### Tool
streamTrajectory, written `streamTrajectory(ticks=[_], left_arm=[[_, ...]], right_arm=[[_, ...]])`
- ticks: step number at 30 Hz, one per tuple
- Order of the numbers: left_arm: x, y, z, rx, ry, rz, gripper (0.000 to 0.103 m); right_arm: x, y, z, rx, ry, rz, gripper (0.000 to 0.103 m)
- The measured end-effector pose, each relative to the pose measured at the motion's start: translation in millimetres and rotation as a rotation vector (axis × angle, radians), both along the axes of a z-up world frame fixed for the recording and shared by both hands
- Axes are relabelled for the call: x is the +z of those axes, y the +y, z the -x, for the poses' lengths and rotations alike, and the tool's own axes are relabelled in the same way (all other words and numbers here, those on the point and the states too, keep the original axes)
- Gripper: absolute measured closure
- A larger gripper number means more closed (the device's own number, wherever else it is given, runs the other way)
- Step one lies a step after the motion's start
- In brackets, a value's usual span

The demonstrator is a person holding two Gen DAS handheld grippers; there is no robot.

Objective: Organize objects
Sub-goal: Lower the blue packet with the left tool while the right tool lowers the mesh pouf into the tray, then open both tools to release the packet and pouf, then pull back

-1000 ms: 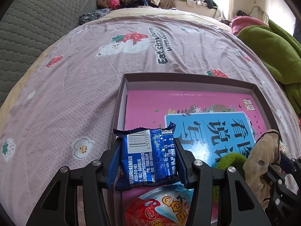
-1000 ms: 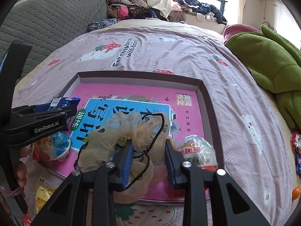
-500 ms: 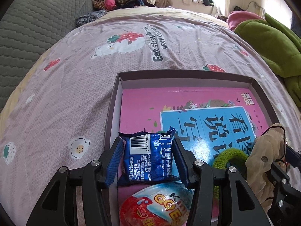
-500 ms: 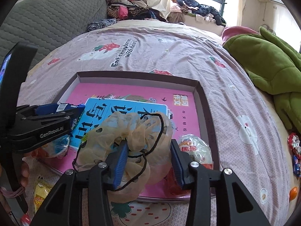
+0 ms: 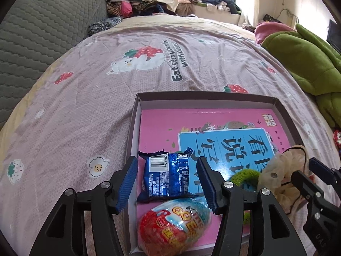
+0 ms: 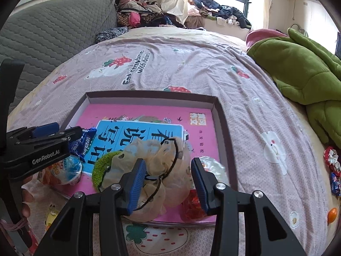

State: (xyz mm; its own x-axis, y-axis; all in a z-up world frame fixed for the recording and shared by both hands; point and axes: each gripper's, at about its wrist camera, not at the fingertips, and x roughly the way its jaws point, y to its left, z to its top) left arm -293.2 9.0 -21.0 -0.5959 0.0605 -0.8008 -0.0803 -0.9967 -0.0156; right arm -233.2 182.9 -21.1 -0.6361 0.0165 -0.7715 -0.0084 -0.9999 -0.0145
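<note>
A blue snack packet [image 5: 167,177] lies flat in the dark-rimmed tray [image 5: 213,97], on a pink book [image 5: 191,123]. My left gripper [image 5: 167,184] straddles the packet with its jaws opening, a gap on each side. In front of it sits a red and blue egg-shaped packet [image 5: 174,228]. My right gripper [image 6: 168,183] is open around a beige scrunchie [image 6: 157,162] that rests in the tray [image 6: 149,96]. A green scrunchie [image 6: 102,162] lies under the beige one's left side. The left gripper [image 6: 42,147] shows at the left edge of the right wrist view.
A green plush blanket [image 6: 298,68] covers the bed's right side. Loose snack packets [image 6: 332,166] and a small orange ball [image 6: 332,214] lie beyond the tray's right rim. A grey quilted headboard [image 5: 42,32] lines the left. A person's fingers [image 6: 25,198] hold the left gripper.
The left gripper let go of the blue packet, which now lies in the tray, and its jaws widened. The right jaws opened off the beige scrunchie.
</note>
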Motion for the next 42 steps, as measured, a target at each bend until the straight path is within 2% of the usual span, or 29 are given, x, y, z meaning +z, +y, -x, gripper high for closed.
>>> streamTrajectory(ticks=[8, 15, 19, 42], left_arm=[[21.3, 0.4, -17.3, -0.013, 0.034, -0.018, 0.044], [37.6, 5.2, -33.3, -0.024, 0.066, 0.002, 0.043], [46.3, 4.8, -43.2, -0.023, 0.082, 0.006, 0.042], [99.3, -0.1, -94.1, 0.009, 0.156, -0.01, 0.032]], right_arm=[[17.9, 0.4, -7.7, 0.002, 0.029, 0.004, 0.059], [34.2, 0.9, -17.1, -0.005, 0.06, 0.021, 0.058], [43.9, 2.5, -22.9, -0.008, 0.083, 0.033, 0.051], [91.1, 10.1, -67.5, -0.007, 0.184, 0.073, 0.042]])
